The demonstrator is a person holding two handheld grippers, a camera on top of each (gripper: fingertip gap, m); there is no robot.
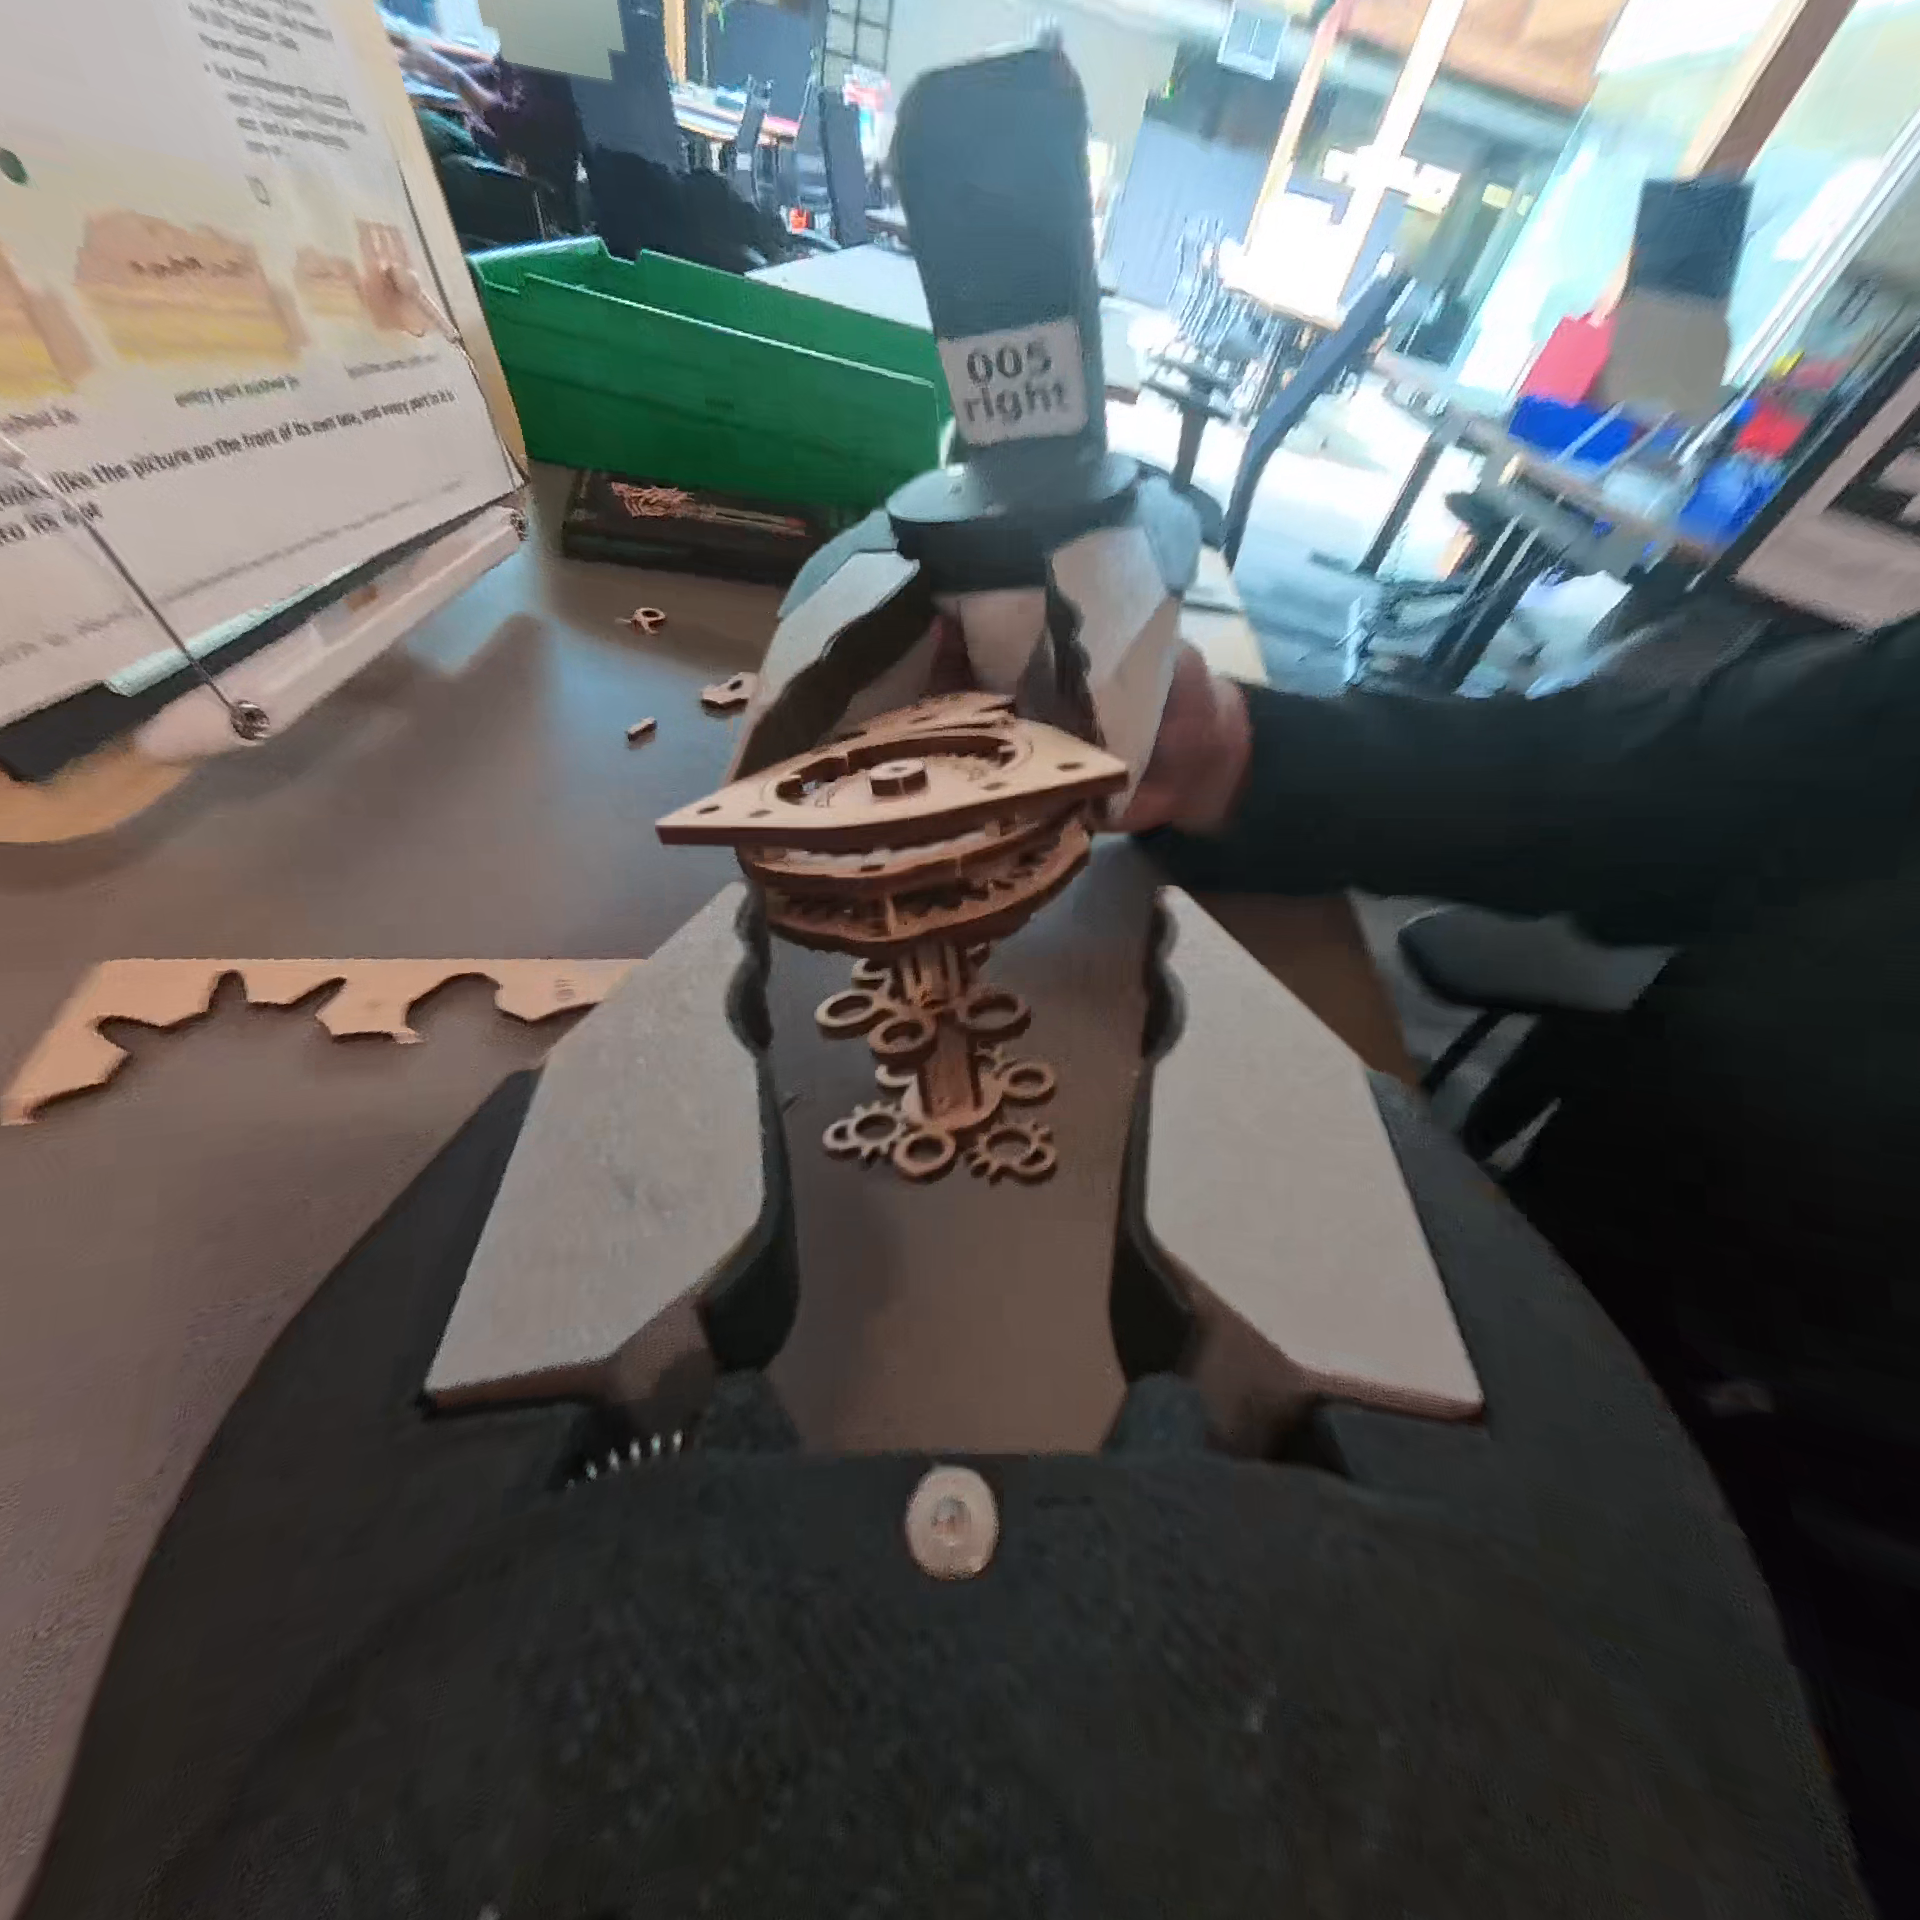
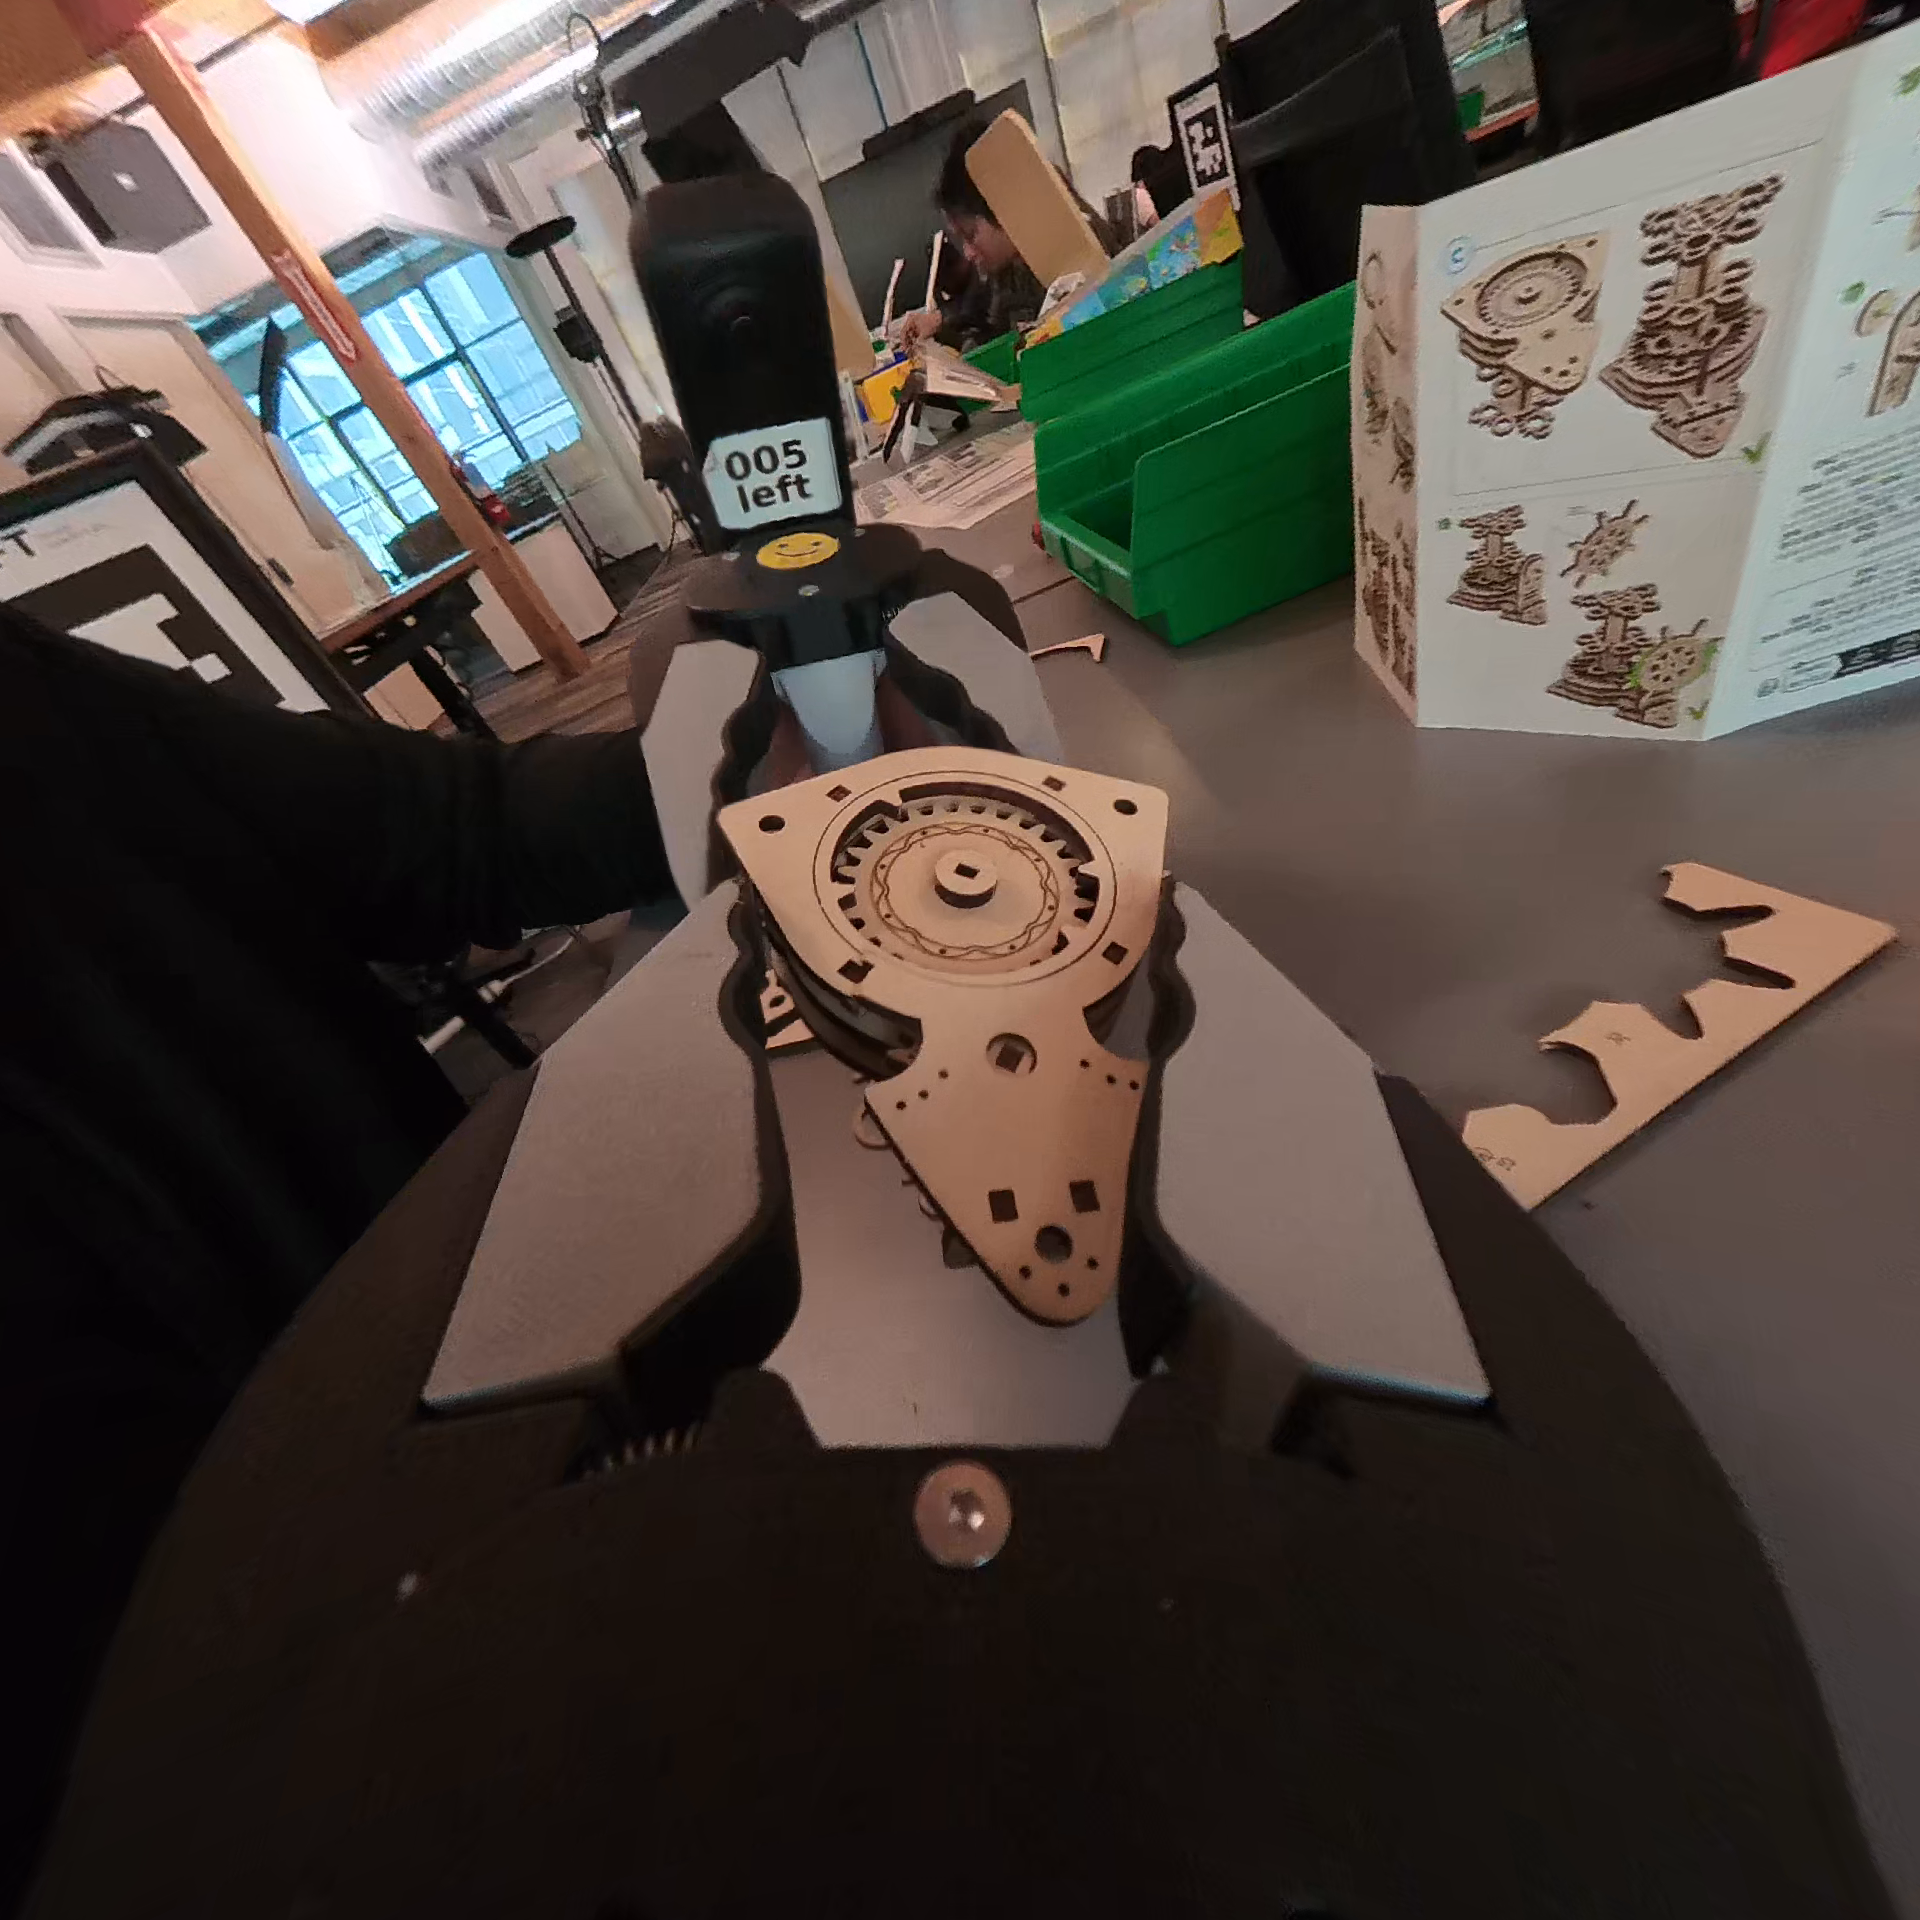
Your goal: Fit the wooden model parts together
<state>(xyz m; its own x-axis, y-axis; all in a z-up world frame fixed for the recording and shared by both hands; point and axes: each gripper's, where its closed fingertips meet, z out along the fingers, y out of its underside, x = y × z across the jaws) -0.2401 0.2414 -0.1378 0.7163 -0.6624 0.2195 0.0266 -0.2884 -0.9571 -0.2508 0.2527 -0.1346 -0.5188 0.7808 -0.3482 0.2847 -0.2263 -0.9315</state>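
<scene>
The wooden gear model (image 1: 904,831) is sitting in mid-air above the grey table (image 1: 343,831), caught between two facing grippers. Its flat teardrop-shaped top plate (image 2: 966,966) is facing upward, with the long axis running from the left gripper to the right gripper and the narrow tip pointing toward the right gripper's camera. A column with ring-shaped cut-outs (image 1: 940,1060) is hanging down from the underside of the model, visible only in the left wrist view.

To the left of the model in the left wrist view, an instruction sheet on a stand (image 1: 208,343) is leaning, and a leftover wooden cut-out sheet (image 1: 301,1013) is lying flat on the table. Small wooden scraps (image 1: 727,691) are lying behind the model, with green bins (image 1: 717,384) farther back.

The left gripper (image 1: 951,925) is closing its fingers on the stacked layers of the model from both sides. The right gripper (image 1: 977,717) is facing it from beyond the model, and its fingers are clamping the far end of the model.

In the right wrist view, the right gripper (image 2: 956,966) is holding the model's round geared part between its fingers, and the left gripper (image 2: 862,769) is standing just beyond the model's wide end. Only this view is showing the ring gear and centre hub (image 2: 964,891) on the top plate. To the right of the model, the cut-out sheet (image 2: 1704,1029) is lying on the table, and a folded instruction leaflet (image 2: 1621,457) is standing behind it beside the green bins (image 2: 1195,468).
</scene>
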